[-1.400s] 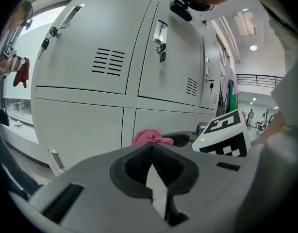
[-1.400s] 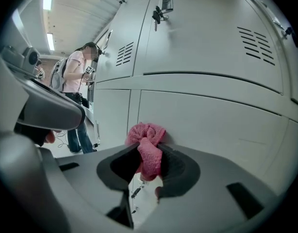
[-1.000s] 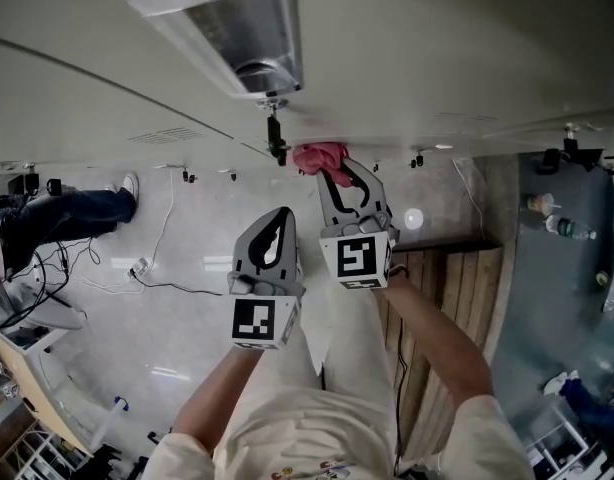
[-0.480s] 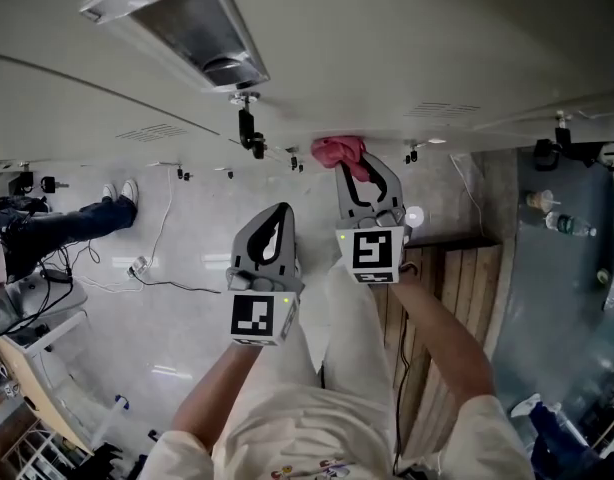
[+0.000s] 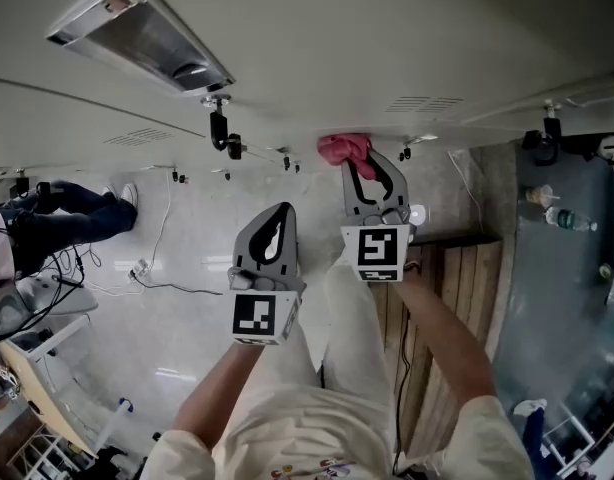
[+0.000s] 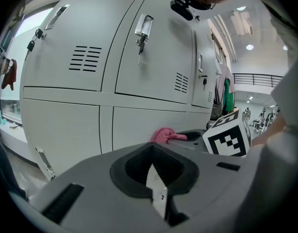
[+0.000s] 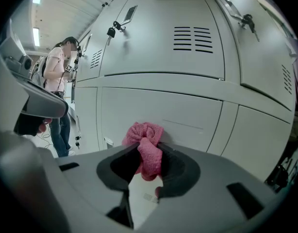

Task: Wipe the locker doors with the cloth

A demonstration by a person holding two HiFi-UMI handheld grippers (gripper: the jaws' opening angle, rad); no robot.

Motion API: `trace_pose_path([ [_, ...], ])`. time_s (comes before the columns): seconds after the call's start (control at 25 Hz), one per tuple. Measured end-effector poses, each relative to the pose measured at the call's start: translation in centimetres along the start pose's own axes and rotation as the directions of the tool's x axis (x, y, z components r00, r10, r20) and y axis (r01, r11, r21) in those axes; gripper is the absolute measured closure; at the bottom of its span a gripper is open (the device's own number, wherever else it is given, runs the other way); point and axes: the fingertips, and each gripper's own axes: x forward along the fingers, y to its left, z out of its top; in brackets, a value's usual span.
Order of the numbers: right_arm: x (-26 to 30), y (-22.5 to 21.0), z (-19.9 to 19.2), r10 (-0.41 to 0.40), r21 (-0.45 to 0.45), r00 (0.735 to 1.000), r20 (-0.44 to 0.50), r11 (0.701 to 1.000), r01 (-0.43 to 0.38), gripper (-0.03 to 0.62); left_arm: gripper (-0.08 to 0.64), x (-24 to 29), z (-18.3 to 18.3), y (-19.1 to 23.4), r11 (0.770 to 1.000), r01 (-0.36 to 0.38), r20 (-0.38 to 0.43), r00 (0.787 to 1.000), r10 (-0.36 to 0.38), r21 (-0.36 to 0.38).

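Note:
A bunched pink cloth (image 5: 344, 149) is pressed against the pale grey locker doors (image 5: 387, 48). My right gripper (image 5: 359, 164) is shut on the cloth. In the right gripper view the cloth (image 7: 146, 144) bulges out between the jaws and touches a lower door panel (image 7: 188, 110). My left gripper (image 5: 281, 214) hangs lower and to the left, a little back from the lockers, shut with nothing in it. The left gripper view shows the cloth (image 6: 162, 135) and the right gripper's marker cube (image 6: 229, 137) ahead to the right, in front of the doors (image 6: 66, 125).
Padlocks and keys (image 5: 219, 128) hang from the door latches. A person in a pink top (image 7: 59, 81) stands along the locker row; their legs (image 5: 67, 218) show at the left. Cables (image 5: 137, 268) lie on the floor. A wooden platform (image 5: 457, 298) and bottles (image 5: 557, 223) are at the right.
My right gripper has slid the cloth to the right along the locker door, away from the hanging padlock. The left gripper has stayed in place.

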Motion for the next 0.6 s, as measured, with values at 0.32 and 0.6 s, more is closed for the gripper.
trace_pose_path([
  [0.32,-0.8,-2.5,-0.8,-0.041,0.009,0.999,-0.01,0.999,0.041,0.485,0.554,0.6,-0.2,-1.5,1.0,0.017,-0.011,1.0,-0.017,0.002],
  [0.6,-1.3,-4.5,-1.8,-0.077,0.024,0.997,-0.027,0.997,0.077,0.485,0.554,0.9,-0.2,-2.2,1.0,0.028,-0.006,1.0,-0.027,0.009],
])
